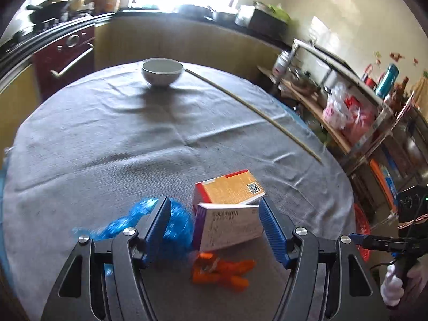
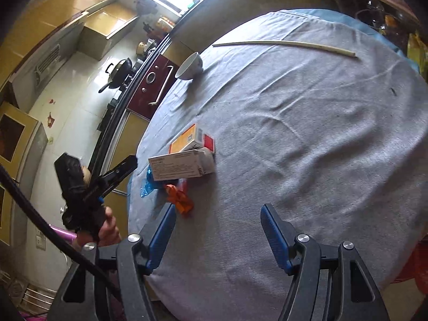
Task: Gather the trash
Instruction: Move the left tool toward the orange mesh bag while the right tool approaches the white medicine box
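Trash lies on a round table under a grey cloth [image 1: 133,139]. A white and purple box [image 1: 230,224] lies between the open fingers of my left gripper [image 1: 214,211]. An orange box [image 1: 230,187] leans behind it. A blue plastic wrapper [image 1: 176,222] lies by the left finger. An orange wrapper [image 1: 222,270] lies below the white box. My right gripper [image 2: 218,222] is open and empty over the cloth, apart from the pile. From the right wrist I see the white box [image 2: 182,167], orange box [image 2: 187,140], orange wrapper [image 2: 180,198], blue wrapper [image 2: 147,184] and the left gripper [image 2: 117,174].
A white bowl [image 1: 162,71] stands at the far side of the table, also in the right wrist view [image 2: 189,67]. A long thin stick [image 1: 254,112] lies across the cloth. Cluttered shelves [image 1: 361,112] stand to the right, a counter and stove [image 1: 61,53] behind.
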A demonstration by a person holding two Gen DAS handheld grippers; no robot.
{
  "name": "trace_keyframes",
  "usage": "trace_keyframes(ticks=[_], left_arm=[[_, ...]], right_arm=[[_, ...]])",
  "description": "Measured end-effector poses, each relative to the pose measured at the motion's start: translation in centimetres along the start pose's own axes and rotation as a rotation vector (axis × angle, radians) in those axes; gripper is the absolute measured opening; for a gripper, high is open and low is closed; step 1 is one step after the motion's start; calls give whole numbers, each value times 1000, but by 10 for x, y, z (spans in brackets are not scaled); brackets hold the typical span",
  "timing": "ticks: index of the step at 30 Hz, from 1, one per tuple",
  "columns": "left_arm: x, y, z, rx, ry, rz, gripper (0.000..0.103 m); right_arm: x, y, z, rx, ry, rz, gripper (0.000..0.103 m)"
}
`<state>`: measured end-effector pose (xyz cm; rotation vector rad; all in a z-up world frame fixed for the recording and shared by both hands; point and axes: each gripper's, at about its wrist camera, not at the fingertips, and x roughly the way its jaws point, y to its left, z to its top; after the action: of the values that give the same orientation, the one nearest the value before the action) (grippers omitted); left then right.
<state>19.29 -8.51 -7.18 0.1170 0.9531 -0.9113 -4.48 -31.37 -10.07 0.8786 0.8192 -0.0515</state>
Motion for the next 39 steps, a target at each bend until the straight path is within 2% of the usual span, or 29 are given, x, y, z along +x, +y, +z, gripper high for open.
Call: trace_keyframes(ticks=[5,7,9,14,17,20,23,24,29,33,35,39], left_arm=[[12,-15,-11,23,69,-86,66],[7,-26,-22,13,84,-148,66],[-9,-47,-36,29,71,-230,66],[-50,-96,-70,109,13,-308,67],[-62,-98,-87,106,2,-262,67],[-58,-76,-95,53,19,-158,67],[-45,-48,-94,-37,63,-15,67],[-40,-39,-92,-67,68,3,67],[-12,-9,-80,-319,78,-22,67],[9,-5,-73,-436,75,-5,67],[19,-7,-71,-460,72,24,67],[29,-12,-72,-420,90,105,67]], right_arm=[[-4,-13,-1,19,0,10,69],[-5,-16,-1,23,-1,16,69],[-5,-18,-1,25,-3,23,69],[-7,-28,-2,45,-8,37,69],[-6,-28,-2,52,-1,38,69],[-3,-22,-1,30,14,32,69],[5,-8,4,-23,29,19,69],[9,-4,6,-37,30,15,69],[26,-1,11,-28,37,16,69],[32,-4,7,-23,46,3,69],[33,-7,7,-19,49,-5,69],[35,-9,13,-28,45,-12,69]])
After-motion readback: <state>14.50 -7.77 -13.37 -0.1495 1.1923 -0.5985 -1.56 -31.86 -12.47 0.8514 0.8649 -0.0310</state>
